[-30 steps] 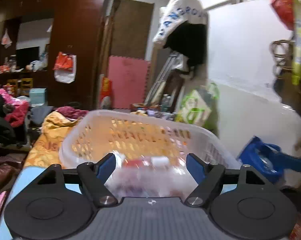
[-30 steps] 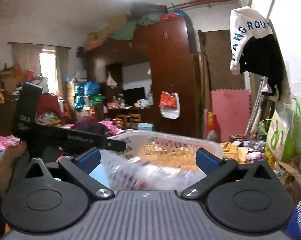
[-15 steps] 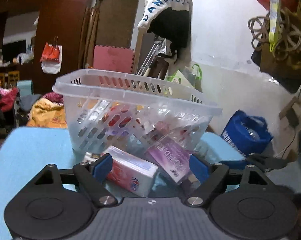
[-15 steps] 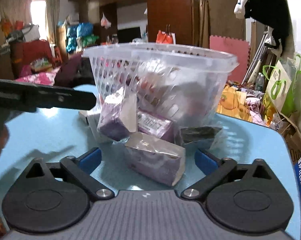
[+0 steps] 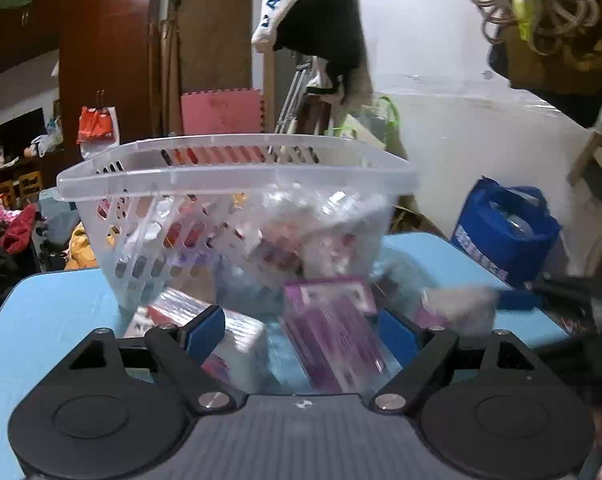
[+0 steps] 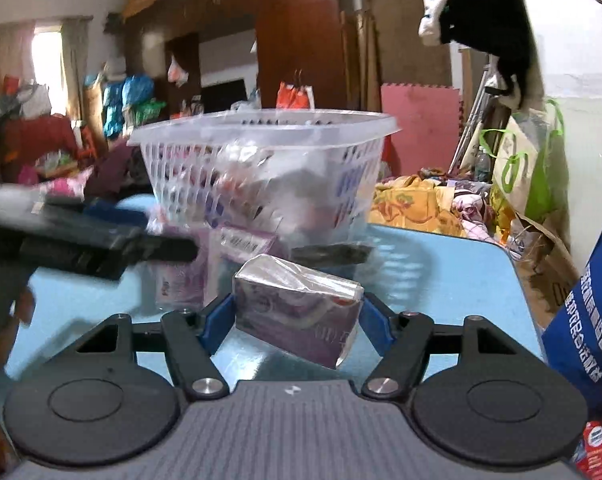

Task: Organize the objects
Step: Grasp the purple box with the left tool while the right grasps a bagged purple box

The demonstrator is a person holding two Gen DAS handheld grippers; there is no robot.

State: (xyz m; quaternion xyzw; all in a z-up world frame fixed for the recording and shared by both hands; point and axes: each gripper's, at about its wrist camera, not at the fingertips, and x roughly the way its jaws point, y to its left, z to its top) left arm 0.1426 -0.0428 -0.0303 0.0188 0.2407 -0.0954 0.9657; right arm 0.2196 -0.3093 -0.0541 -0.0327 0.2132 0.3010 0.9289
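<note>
A clear plastic basket (image 5: 237,172) (image 6: 261,128) with wrapped packs inside stands on the blue table (image 5: 53,312). Several packs lie in front of it. My left gripper (image 5: 301,336) is open, with a purple pack (image 5: 333,336) lying between its fingers and a white-and-red pack (image 5: 237,340) at the left finger. My right gripper (image 6: 297,320) is closing its jaws around a purple pack in clear wrap (image 6: 297,312), with the pads right at its sides. Each gripper shows blurred in the other's view, the right gripper (image 5: 517,300) and the left gripper (image 6: 101,248).
A black flat packet (image 6: 333,254) and another purple pack (image 6: 189,276) lie by the basket. A blue bag (image 5: 505,232) (image 6: 581,320) stands off the table's right edge. Piles of clothes (image 6: 417,200) and a dark wardrobe (image 5: 101,60) fill the room behind.
Both grippers have sunk from above the basket to table level in front of it. The right jaws have narrowed around the wrapped purple pack. The left gripper has come closer to the packs.
</note>
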